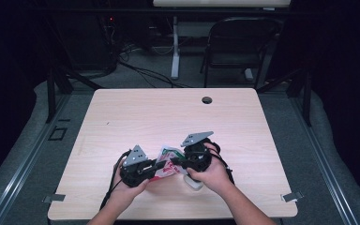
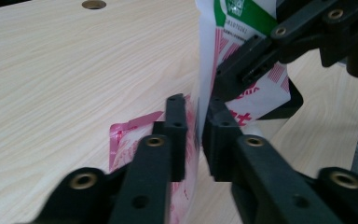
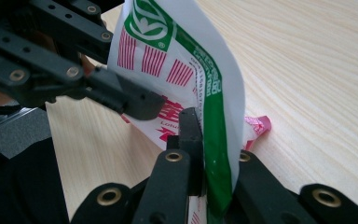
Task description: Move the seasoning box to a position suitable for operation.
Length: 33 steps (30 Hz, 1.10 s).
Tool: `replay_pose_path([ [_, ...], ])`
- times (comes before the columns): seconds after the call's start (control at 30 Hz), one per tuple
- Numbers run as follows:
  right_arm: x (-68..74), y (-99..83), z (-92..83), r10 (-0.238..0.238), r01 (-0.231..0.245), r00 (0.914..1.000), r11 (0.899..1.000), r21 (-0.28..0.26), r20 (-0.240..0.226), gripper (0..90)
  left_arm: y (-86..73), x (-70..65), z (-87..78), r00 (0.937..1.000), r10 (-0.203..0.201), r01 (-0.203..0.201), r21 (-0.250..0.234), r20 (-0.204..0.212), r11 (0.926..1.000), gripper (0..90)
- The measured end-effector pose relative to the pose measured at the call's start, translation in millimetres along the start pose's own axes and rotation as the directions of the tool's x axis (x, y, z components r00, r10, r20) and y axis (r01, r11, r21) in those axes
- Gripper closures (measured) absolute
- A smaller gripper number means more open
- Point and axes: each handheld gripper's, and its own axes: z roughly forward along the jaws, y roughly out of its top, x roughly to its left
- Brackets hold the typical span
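A white packet (image 1: 167, 156) with red stripes and a green band stands on edge between my two grippers near the table's front middle. My right gripper (image 1: 175, 162) is shut on the packet's green edge (image 3: 214, 140), its far jaw hidden behind the sheet. My left gripper (image 1: 158, 167) comes in from the left. In the left gripper view its jaws stand a little apart around the packet's thin lower edge (image 2: 199, 116), with a gap showing on both sides, so my left gripper (image 2: 196, 135) is open. The packet's pink bottom corner (image 2: 126, 140) rests on the wood.
The light wooden table (image 1: 136, 117) has a cable hole (image 1: 206, 100) at the back. A small white object (image 1: 195, 183) lies under the right hand. A black folding chair (image 1: 239, 44) stands beyond the table's far edge.
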Motion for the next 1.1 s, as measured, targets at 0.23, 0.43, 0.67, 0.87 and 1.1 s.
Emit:
replay_pose_path([
  [0.23, -0.4, 3.2, 1.7, -0.031, 0.031, 0.9995, 0.999, -0.011, 0.005, 90.0, -13.4, 7.3, -3.3, 0.9995, 0.03, -0.03, 0.048, 0.0, 0.9984, 56.6],
  [0.43, 0.5, 5.1, 3.2, -0.04, 0.04, 0.9992, 0.999, -0.02, 0.006, 90.0, -29.8, 21.1, 3.3, 1.0, 0.002, -0.002, 0.049, -0.004, 0.9988, 48.3],
  [0.67, 1.3, 7.5, 2.3, -0.07, 0.07, 0.9975, 0.998, -0.01, 0.008, 90.0, -42.2, 31.5, 11.6, 1.0, -0.005, 0.005, 0.068, -0.004, 0.9977, 39.4],
  [0.87, 5.0, 9.0, 1.5, -0.103, 0.103, 0.9946, 0.995, -0.011, 0.014, 90.0, -48.8, 34.9, 17.8, 1.0, -0.004, 0.003, 0.097, 0.009, 0.9953, 37.5],
  [1.1, 9.6, 10.1, -2.6, -0.139, 0.139, 0.9901, 0.99, -0.01, 0.019, 90.0, -53.4, 37.1, 21.8, 0.9992, -0.016, 0.012, 0.109, 0.036, 0.9939, 35.2],
])
